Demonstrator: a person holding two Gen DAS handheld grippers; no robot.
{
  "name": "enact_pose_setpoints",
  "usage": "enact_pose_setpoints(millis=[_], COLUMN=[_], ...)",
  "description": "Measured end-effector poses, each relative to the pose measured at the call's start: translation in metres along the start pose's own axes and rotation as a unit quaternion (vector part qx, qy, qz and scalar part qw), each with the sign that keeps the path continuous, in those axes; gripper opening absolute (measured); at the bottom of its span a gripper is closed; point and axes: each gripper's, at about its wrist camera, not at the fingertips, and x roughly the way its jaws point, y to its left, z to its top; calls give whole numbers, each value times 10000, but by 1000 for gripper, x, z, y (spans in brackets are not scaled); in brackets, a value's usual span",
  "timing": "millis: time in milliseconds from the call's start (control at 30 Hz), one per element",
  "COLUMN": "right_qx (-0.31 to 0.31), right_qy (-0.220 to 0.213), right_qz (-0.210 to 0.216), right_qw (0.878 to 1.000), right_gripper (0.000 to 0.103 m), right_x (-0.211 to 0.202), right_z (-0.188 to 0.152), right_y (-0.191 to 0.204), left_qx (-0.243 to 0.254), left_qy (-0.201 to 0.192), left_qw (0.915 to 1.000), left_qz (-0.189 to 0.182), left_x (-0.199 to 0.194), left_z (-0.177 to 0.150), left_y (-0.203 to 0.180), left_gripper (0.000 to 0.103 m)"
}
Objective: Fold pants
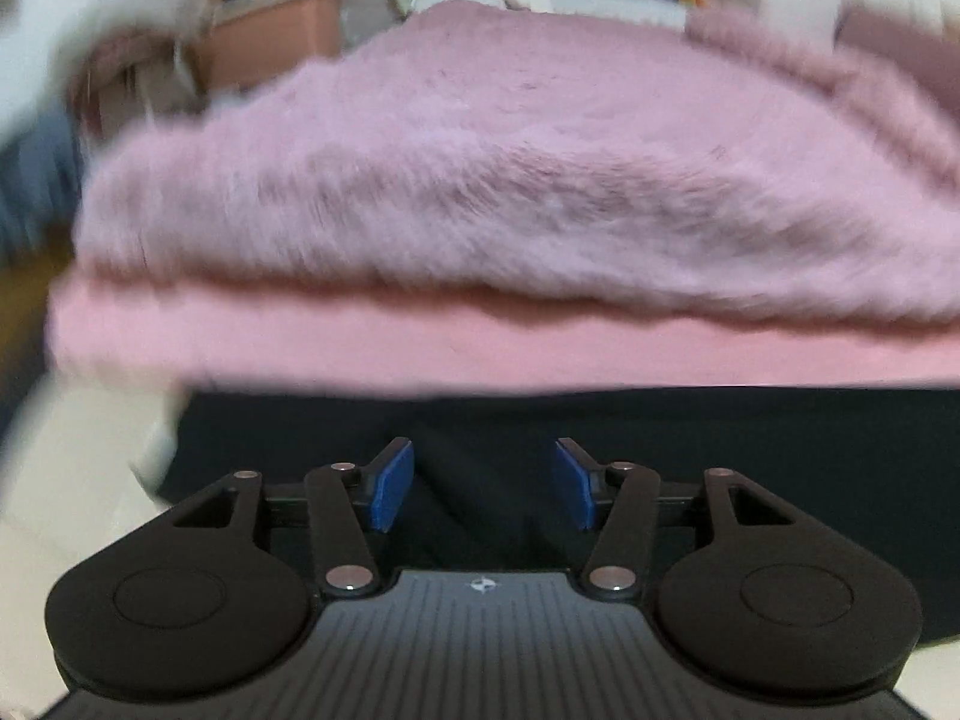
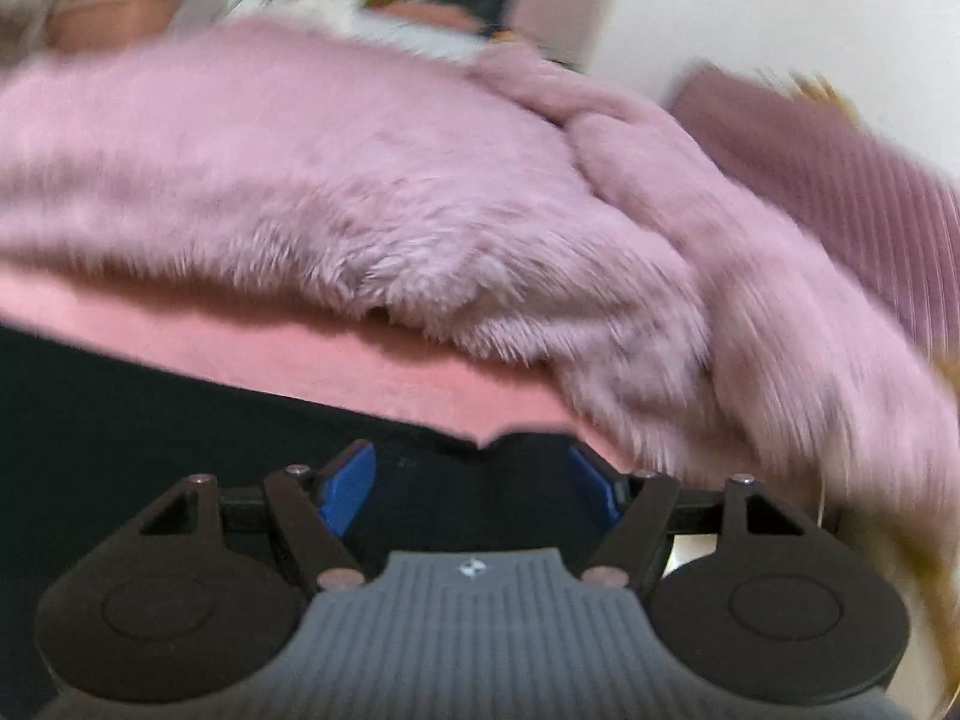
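Big fluffy pink blanket (image 1: 510,180) fills most of both wrist views, spread over the bed, its shaggy pile bunching into a thick rolled ridge (image 2: 690,228) on the right side of the right wrist view. Under its near edge runs a smoother pink sheet (image 1: 420,348), a flat band across the frame. Below that lie the dark pants (image 1: 720,468), almost black, spread flat on the sheet right in front of both tools; in the right wrist view their far edge (image 2: 492,441) shows a small notch against the pink. Both pictures are smeared with motion blur, and the clutter beyond the bed is too soft to name. Now the left gripper (image 1: 483,483): jaws spread wide, blue pads (image 1: 393,486) well apart, nothing pinched, only dark cloth showing in the gap beneath. The right gripper (image 2: 474,489) looks the same: jaws parted, blue pads (image 2: 348,495) clear of the fabric, hovering over the pants, gripping nothing.
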Motion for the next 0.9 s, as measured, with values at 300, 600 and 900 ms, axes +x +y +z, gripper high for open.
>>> enact_pose_setpoints(millis=[300,600,900], right_qx=[2999,4578,4953], right_qy=[148,303,9], right_qz=[206,342,241], right_qw=[9536,8879,8684], right_gripper=[66,61,24], right_x=[-47,-11,1], right_z=[-85,-130,-127], right_y=[-64,-101,-100], left_qx=[-2584,-3299,-3480], left_qy=[282,-42,-65], left_qw=[9589,9361,9358], left_qz=[-1140,-1219,-556], left_x=[4,35,48], left_z=[-73,-76,-67], left_y=[35,42,41], left_gripper=[63,63,14])
